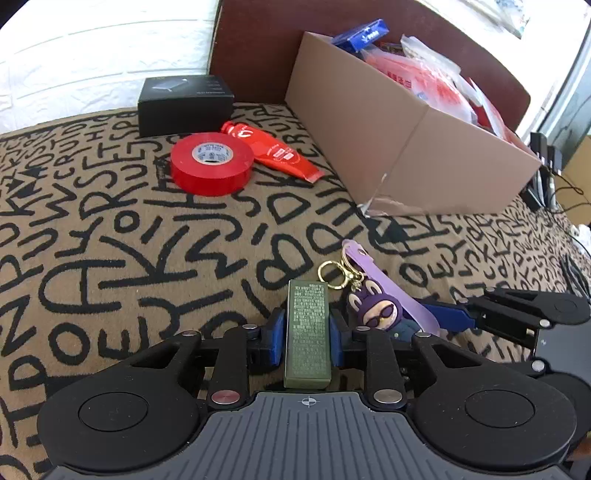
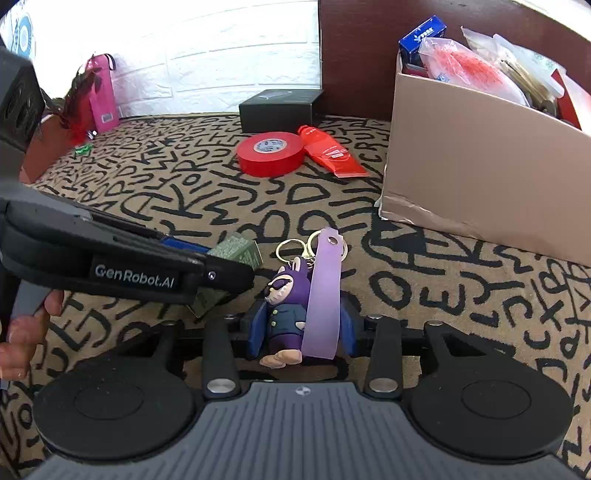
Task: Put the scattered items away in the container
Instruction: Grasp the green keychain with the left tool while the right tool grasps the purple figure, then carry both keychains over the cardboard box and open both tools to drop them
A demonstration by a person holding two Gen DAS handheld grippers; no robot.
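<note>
Down low over the patterned cloth (image 1: 155,236), both claws are working side by side. The left claw (image 1: 307,326) is clenching a small green box (image 1: 307,332), its blue pads pressing the two long sides while the box is sticking out forward between them. In the right wrist view that same box (image 2: 236,249) is peeking out from behind the left claw's black finger, and a person's fingers (image 2: 22,332) are showing at the left edge. The right claw (image 2: 301,328) is closing around a purple rabbit keychain (image 2: 288,299), with its blue pads sitting on either side of the figure's body; whether they are pressing on it firmly is hard to tell. A lilac strap (image 2: 325,291) is lying over the figure, and gold rings (image 2: 291,249) are resting on the cloth just ahead of it. Farther back, a roll of red tape (image 1: 211,162) is lying flat, touching a red tube (image 1: 277,151), with a black box (image 1: 184,103) just behind them. The cardboard box (image 1: 388,140) is standing to the right of these, well apart from both claws, and is holding a blue carton (image 1: 364,35) and clear plastic packets (image 1: 436,74). Near the white brick wall, a pink bottle (image 2: 103,92) is standing upright.
</note>
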